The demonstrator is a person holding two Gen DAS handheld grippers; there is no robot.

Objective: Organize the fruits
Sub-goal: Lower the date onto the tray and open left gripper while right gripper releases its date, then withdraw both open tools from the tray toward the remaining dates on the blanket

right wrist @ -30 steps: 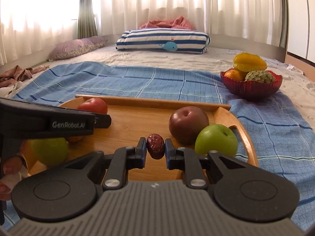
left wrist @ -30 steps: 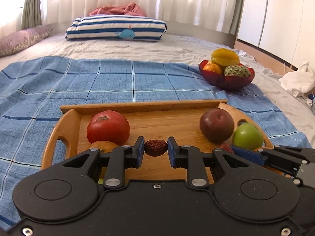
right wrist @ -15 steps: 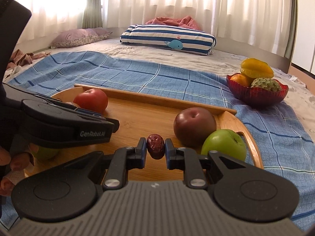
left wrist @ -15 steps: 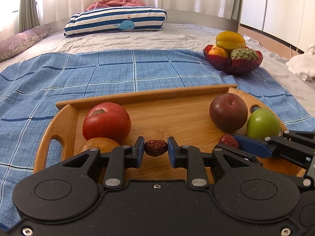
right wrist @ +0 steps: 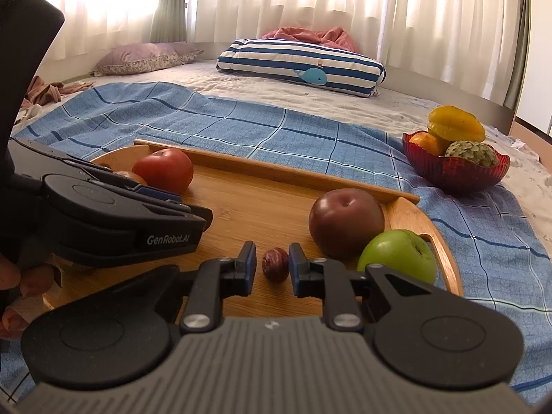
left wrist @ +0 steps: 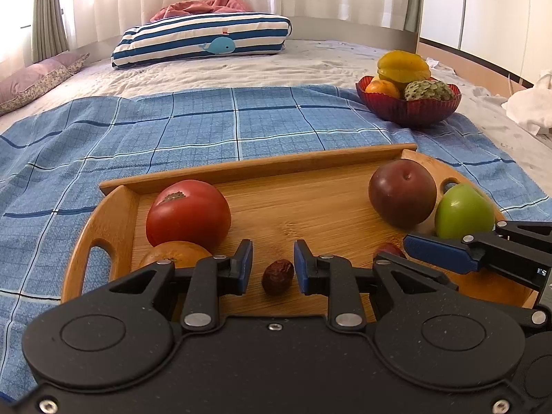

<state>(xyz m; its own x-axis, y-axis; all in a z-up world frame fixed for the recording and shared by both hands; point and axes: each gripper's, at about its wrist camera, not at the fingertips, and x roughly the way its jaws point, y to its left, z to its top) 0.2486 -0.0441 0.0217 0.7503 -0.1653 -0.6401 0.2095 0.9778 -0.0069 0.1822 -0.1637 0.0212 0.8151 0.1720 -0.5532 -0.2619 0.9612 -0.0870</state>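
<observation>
Both tongs are hovering low over the wooden tray (left wrist: 114,220) sitting on the blue checked blanket (left wrist: 193,127) on the bed. The left tongs (left wrist: 272,267) are standing apart around a wrinkly red date (left wrist: 277,277), which is lying on the tray touching the right pad, with a gap on the left, so not gripped. The right tongs (right wrist: 272,265) have just been opening, and a second date (right wrist: 275,264) is sitting loose between them. A tomato (left wrist: 188,219), plum (left wrist: 402,191) and green apple (left wrist: 464,210) are also resting on the tray.
</observation>
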